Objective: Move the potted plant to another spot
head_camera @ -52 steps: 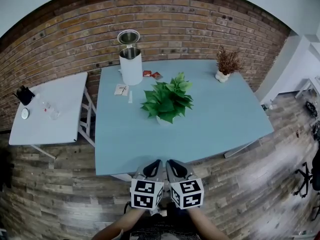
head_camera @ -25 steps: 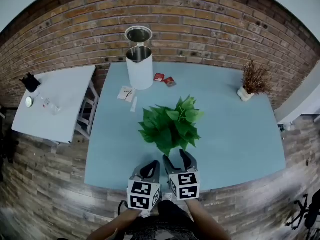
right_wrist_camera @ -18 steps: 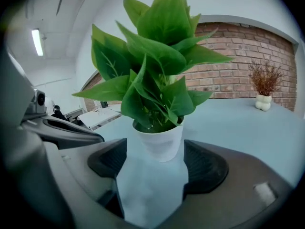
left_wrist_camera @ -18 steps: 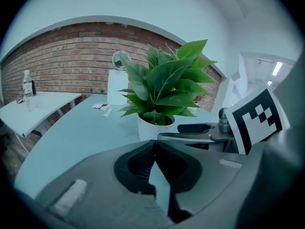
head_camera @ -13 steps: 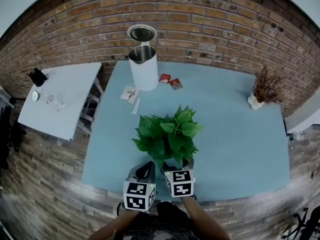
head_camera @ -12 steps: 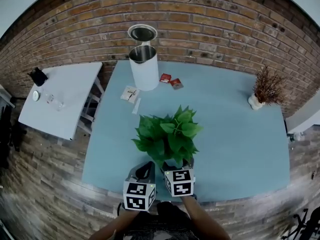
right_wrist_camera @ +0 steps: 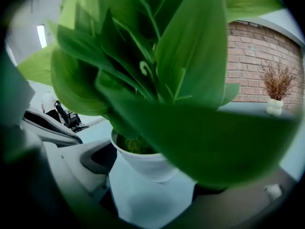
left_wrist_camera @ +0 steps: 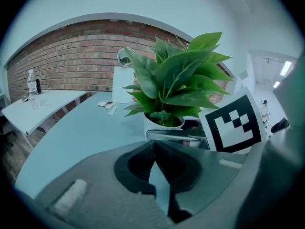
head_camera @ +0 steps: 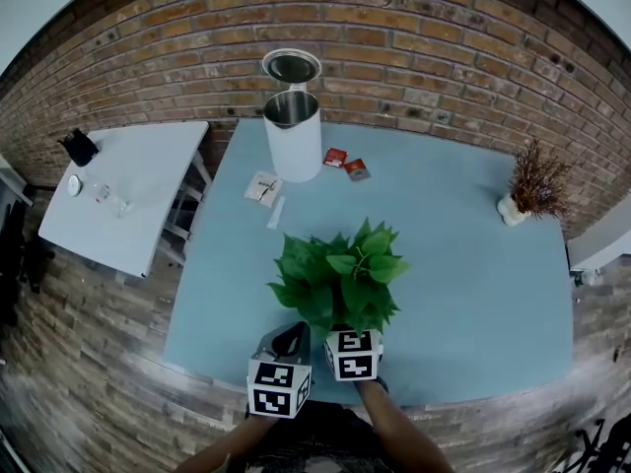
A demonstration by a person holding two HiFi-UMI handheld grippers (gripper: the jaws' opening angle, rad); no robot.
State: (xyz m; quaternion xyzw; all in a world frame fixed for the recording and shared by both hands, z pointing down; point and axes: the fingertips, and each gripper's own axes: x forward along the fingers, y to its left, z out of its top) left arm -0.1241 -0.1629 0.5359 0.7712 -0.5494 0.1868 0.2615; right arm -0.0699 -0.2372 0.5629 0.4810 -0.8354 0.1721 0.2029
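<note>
Opening right gripper [right_wrist_camera: 153,178]: fingers [right_wrist_camera: 97,159] just spread wide, potted plant [right_wrist_camera: 147,163] between them, unpressed.
Left gripper [left_wrist_camera: 153,148]: fingers together, empty, just left.
Plant's place: near edge of tabletop [head_camera: 463,264].

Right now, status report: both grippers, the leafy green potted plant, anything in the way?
Left gripper shut, empty. Right gripper open, jaws just opening, astride the green leafy plant's white pot, not pinching. Only its leaves overhang the jaws.

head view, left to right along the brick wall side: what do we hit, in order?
side table → kettle → red packets → dried plant. I skipped the potted plant because it overlaps the kettle and packets sideways.
</note>
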